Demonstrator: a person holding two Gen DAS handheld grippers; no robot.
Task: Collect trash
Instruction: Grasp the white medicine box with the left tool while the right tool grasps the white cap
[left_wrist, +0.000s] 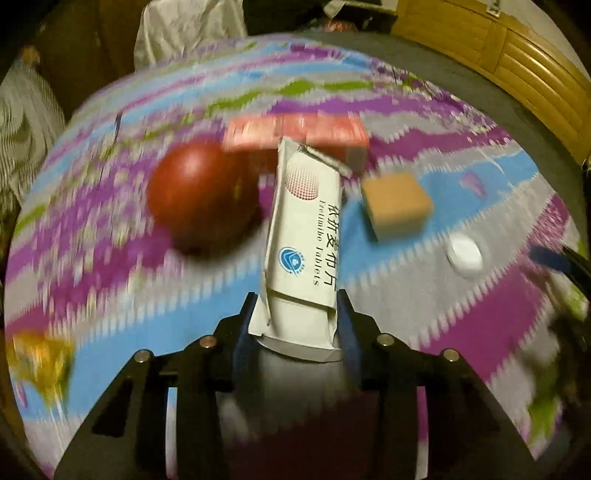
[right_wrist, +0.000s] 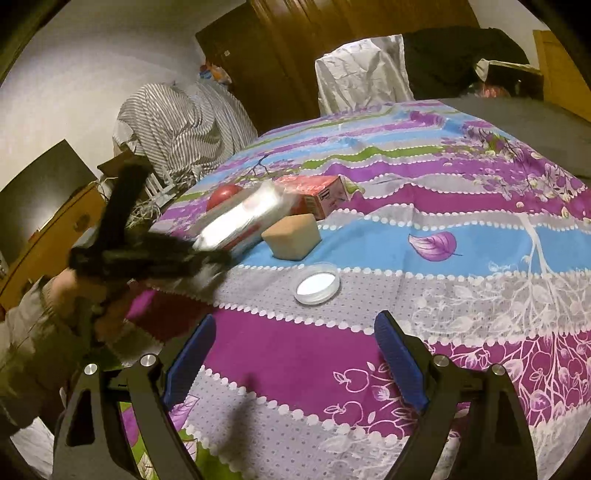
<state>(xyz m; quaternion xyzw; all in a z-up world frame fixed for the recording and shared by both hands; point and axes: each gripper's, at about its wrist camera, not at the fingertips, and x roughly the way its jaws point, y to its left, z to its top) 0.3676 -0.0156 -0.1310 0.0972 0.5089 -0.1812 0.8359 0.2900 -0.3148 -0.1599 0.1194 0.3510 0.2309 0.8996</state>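
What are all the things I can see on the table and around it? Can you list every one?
Tablet box: one, white, gripped in the left tongs above the cloth.
Apple: one, red, left of the box.
Carton: one, pink-red, farthest back.
Block: one, tan, beside the carton.
Lid: one, white, round, nearest the right tongs.
Wrapper: one, yellow, blurred, cloth's left edge.
Tablecloth: one, purple, blue, grey stripes.
Striped cloth: one, grey-white, behind the table.
Left tongs: shut on the box.
Right tongs: open, empty.

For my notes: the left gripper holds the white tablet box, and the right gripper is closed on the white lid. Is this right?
Not quite. The left gripper does hold the white tablet box, but the right wrist view shows the right gripper open and holding nothing; the white lid lies on the tablecloth.
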